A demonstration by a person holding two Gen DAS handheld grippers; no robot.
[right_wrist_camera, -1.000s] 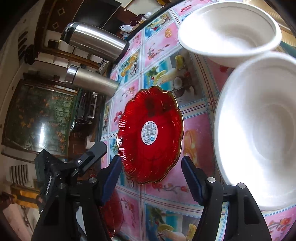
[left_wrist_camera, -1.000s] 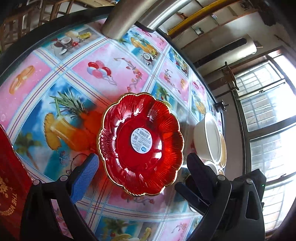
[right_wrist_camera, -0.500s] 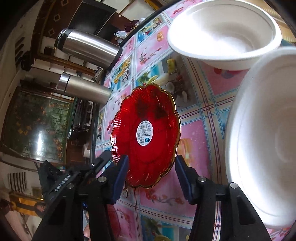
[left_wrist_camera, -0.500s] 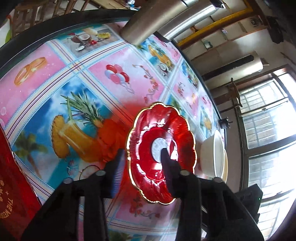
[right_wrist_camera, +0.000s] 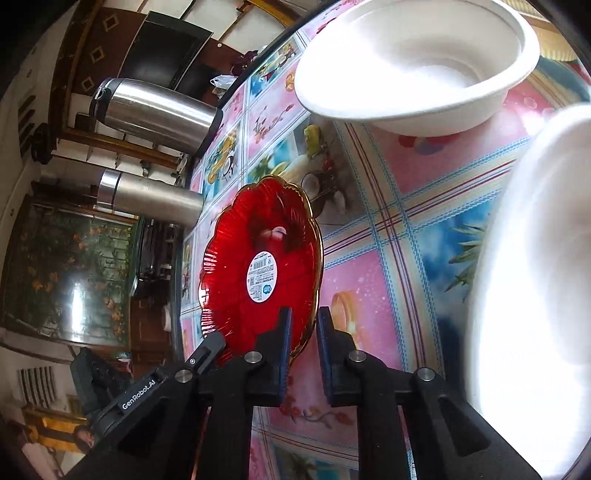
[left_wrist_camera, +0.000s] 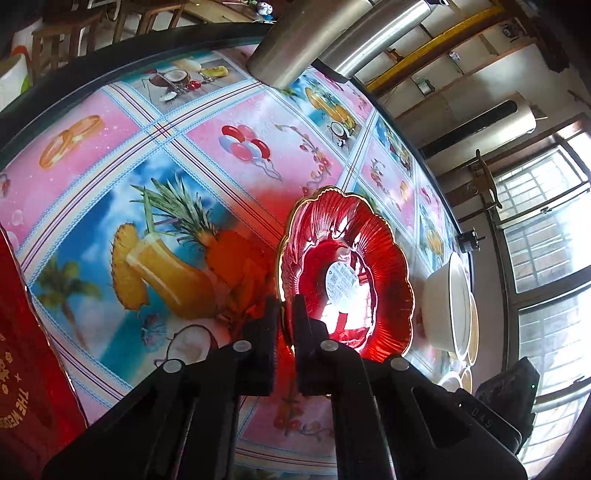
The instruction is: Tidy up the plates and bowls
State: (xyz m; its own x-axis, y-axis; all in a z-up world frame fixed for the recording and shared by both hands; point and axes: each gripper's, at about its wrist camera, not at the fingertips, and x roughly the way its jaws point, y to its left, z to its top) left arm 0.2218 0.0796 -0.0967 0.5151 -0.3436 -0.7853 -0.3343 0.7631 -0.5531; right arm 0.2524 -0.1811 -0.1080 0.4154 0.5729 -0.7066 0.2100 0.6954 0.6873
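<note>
At the far left of the left wrist view, a red packet with gold lettering (left_wrist_camera: 22,369) is cut off by the picture's edge, so only part of its print can be read. The left tool (left_wrist_camera: 288,314) reaches forward low over the bench (left_wrist_camera: 92,155), its two dark fingers drawn close together and clenched on the near left rim of the red plate (left_wrist_camera: 347,273); one finger lies outside the gilt edge and the other inside the dish. The plate sits tipped, its far rim raised, and glare washes out the round label at its centre. Two steel flasks (left_wrist_camera: 332,33) stand at the far side of the bench, their tops out of frame. To the right, white bowls (left_wrist_camera: 450,306) show edge-on, too compressed to count.

In the right wrist view the steel flasks (right_wrist_camera: 155,110) lie at the left, beyond the bench edge line. The red plate (right_wrist_camera: 262,273) is centre-left, its lower rim hidden behind the tool's fingers. The right tool (right_wrist_camera: 304,325) has its fingers narrowly parted; whether they pinch the plate's right rim I cannot tell. One white bowl (right_wrist_camera: 413,62) stands beyond; another (right_wrist_camera: 535,280) is overexposed and cut off at the right.
</note>
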